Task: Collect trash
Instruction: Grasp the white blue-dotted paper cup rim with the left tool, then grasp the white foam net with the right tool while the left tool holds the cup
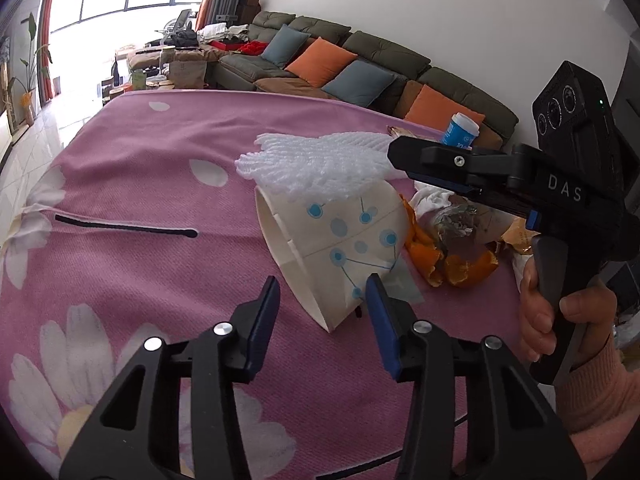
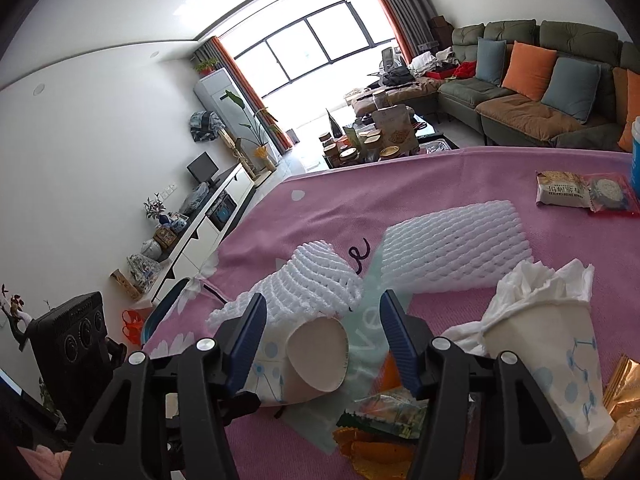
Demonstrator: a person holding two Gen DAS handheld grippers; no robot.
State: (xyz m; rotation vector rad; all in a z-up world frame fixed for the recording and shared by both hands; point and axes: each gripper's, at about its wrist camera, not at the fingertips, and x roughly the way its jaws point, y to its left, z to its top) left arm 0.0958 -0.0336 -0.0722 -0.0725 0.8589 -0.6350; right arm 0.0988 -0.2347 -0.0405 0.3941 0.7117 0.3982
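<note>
My left gripper point(image 1: 324, 296) is spread wide, and its right finger already lies against the side wall of the tipped paper cup point(image 1: 332, 252). My right gripper point(image 2: 324, 328) is also spread, holding nothing, and hangs over the same cup from the far right.

Risk 1: the cup is thin-walled and lies on its side on the pink tablecloth point(image 1: 140, 168). If I close across the wall rather than the rim, I expect it to crush or roll away left.

Risk 2: a white foam net point(image 1: 312, 164) rests on the cup's far edge. Lifting the cup would probably drag it off.

Risk 3: both tools converge on one item and could collide.

The cup is white with blue dots, its mouth facing left, just left of the orange peel point(image 1: 452, 264).
</note>
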